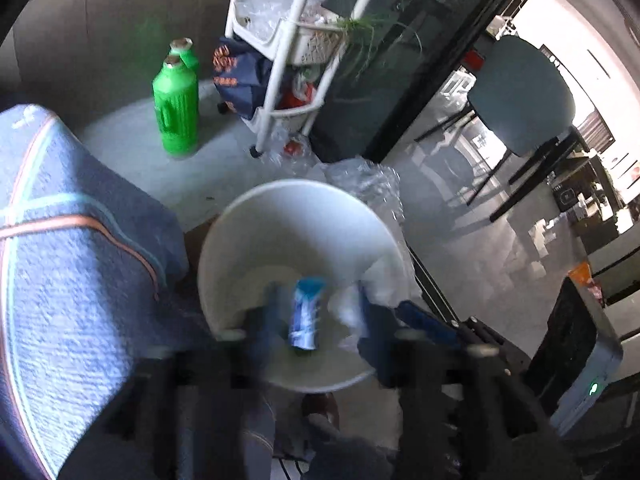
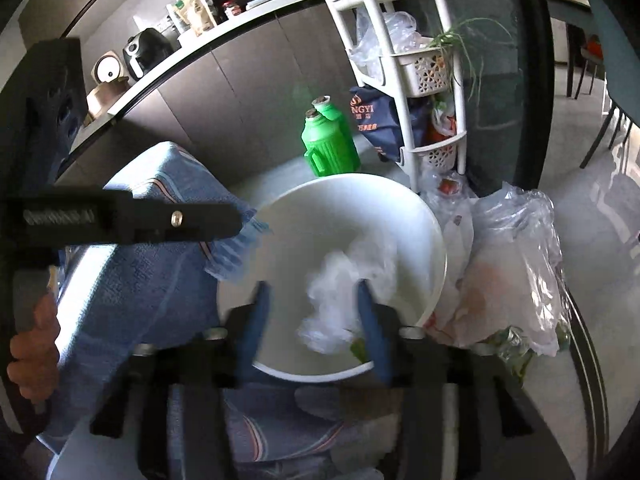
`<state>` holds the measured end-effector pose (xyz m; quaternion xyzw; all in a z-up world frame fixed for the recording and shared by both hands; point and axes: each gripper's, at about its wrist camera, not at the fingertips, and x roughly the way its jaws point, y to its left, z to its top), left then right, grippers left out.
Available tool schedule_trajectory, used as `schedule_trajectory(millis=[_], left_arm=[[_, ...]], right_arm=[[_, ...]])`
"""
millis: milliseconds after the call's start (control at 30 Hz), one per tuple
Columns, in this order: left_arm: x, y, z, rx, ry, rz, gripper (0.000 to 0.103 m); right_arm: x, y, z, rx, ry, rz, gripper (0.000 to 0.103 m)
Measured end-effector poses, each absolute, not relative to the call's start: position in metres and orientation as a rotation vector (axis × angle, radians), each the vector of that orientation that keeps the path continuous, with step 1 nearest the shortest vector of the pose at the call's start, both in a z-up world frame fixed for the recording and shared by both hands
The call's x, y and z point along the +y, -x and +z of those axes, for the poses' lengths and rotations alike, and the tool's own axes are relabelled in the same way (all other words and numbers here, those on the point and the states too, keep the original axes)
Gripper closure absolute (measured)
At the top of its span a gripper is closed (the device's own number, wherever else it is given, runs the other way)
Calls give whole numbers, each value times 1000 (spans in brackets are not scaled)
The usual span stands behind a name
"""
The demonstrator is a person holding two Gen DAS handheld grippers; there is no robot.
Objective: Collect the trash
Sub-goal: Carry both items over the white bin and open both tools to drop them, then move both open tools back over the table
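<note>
A round white bin stands on the floor below both grippers. In the left wrist view my left gripper is open over the bin's mouth. A blue-and-white wrapper is in the gap, and neither finger touches it. In the right wrist view my right gripper is also open above the bin. Blurred, crumpled white plastic hangs loose inside the bin, against the right blue finger only. The left gripper's black body crosses that view's left side, with a hand on its grip.
A blue woven cloth lies left of the bin. Two green bottles and a white wheeled rack stand behind it. Filled clear plastic bags sit to its right, by a dark glass door. A chair stands beyond.
</note>
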<state>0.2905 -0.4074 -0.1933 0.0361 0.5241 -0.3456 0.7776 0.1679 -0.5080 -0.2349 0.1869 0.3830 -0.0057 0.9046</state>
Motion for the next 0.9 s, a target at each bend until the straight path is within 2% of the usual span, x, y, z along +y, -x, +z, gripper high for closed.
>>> schedule_trajectory(millis=[67, 100, 167, 200, 233, 633, 900], left_arm=[[-406, -290, -186, 1092, -72, -742, 26], [-405, -289, -183, 1078, -69, -741, 23], [-401, -287, -174, 1044, -57, -731, 6], [-398, -286, -170, 1032, -50, -725, 3], [-396, -285, -166, 1017, -40, -719, 4], [-352, -253, -107, 951, 31, -709, 4], [-268, -200, -59, 888, 95, -620, 4]], right_arm=[[-505, -167, -234, 786, -365, -10, 47], [-504, -166, -233, 783, -356, -6, 42], [-502, -163, -230, 772, -341, -1, 28], [-500, -161, -228, 765, -333, -2, 16], [-499, -159, -225, 758, -324, -5, 8], [-480, -137, -179, 727, -336, -14, 9], [-430, -106, -124, 638, -303, 62, 9]])
